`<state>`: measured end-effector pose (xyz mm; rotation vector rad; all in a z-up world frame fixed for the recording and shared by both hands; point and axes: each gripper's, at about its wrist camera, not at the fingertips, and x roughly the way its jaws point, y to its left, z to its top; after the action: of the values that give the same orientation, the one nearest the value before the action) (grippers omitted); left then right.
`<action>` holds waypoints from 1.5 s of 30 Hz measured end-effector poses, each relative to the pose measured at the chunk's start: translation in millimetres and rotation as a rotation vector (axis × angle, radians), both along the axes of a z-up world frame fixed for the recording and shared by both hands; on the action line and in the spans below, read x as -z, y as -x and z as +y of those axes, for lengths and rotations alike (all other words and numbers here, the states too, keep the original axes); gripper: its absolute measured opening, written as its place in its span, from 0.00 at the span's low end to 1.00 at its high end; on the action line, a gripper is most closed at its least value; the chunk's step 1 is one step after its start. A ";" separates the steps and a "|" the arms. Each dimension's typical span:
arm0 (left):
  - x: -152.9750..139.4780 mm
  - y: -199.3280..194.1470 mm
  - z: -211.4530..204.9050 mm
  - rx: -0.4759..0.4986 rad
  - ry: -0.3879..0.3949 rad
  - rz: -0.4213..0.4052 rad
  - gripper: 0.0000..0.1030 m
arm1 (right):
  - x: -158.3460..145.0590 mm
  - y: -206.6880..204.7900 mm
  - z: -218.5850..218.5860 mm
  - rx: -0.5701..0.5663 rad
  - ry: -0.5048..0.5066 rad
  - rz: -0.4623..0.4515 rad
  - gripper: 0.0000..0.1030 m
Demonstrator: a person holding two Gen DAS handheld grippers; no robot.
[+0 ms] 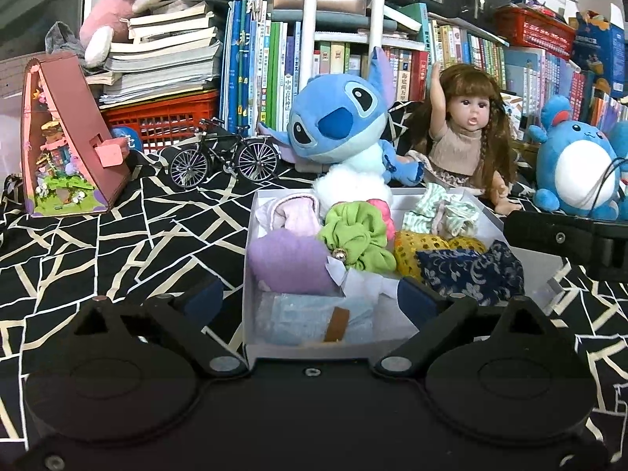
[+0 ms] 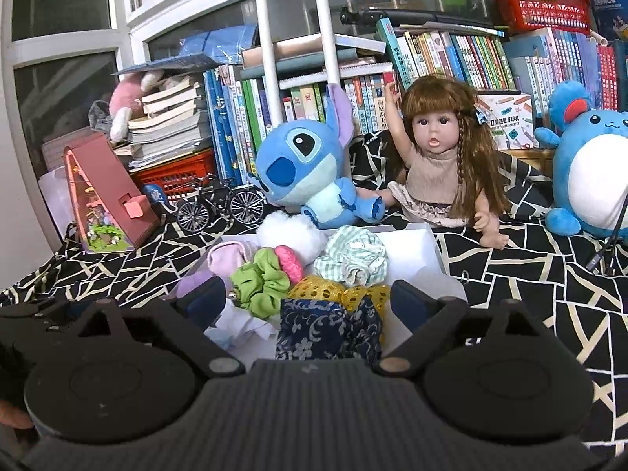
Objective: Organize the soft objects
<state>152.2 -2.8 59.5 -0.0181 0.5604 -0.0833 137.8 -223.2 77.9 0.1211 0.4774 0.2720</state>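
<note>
A white box (image 1: 251,274) (image 2: 428,247) on the black patterned cloth holds several soft items: a purple cloth (image 1: 286,263), a green scrunchie (image 1: 353,239) (image 2: 263,282), a striped cloth (image 1: 439,212) (image 2: 353,255), a yellow sequin piece (image 1: 416,251) (image 2: 325,290), a navy floral cloth (image 1: 471,274) (image 2: 325,329), a white fluffy ball (image 1: 353,188) (image 2: 290,231) and a light blue cloth (image 1: 306,318). My left gripper (image 1: 310,298) is open over the box's near edge. My right gripper (image 2: 310,298) is open above the navy cloth; it also shows in the left wrist view (image 1: 565,239).
Behind the box sit a blue Stitch plush (image 1: 337,125) (image 2: 306,172), a doll (image 1: 467,137) (image 2: 439,157), a round blue plush (image 1: 577,165) (image 2: 592,176), a toy bicycle (image 1: 223,157) (image 2: 219,208) and a pink model house (image 1: 66,137) (image 2: 106,192). Books line the back.
</note>
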 end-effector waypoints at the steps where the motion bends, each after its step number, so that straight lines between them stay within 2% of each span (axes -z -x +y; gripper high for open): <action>1: -1.0 3.8 0.7 0.003 -0.002 -0.001 0.93 | 0.0 3.0 0.0 -0.002 0.001 -0.003 0.94; 11: -0.3 28.5 9.5 0.000 0.015 0.034 0.93 | 2.8 27.3 1.2 0.001 0.010 -0.014 0.97; 21: 10.0 39.8 14.7 -0.017 0.023 0.052 0.93 | 19.3 36.7 4.4 0.015 0.038 0.007 0.98; 45: 53.3 26.7 9.1 -0.083 -0.015 0.117 0.93 | 76.0 17.2 2.8 0.089 0.078 0.151 1.00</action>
<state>125.5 6.2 6.2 -0.0319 0.6767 0.0034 120.6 -220.4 1.9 0.0866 0.6301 0.1577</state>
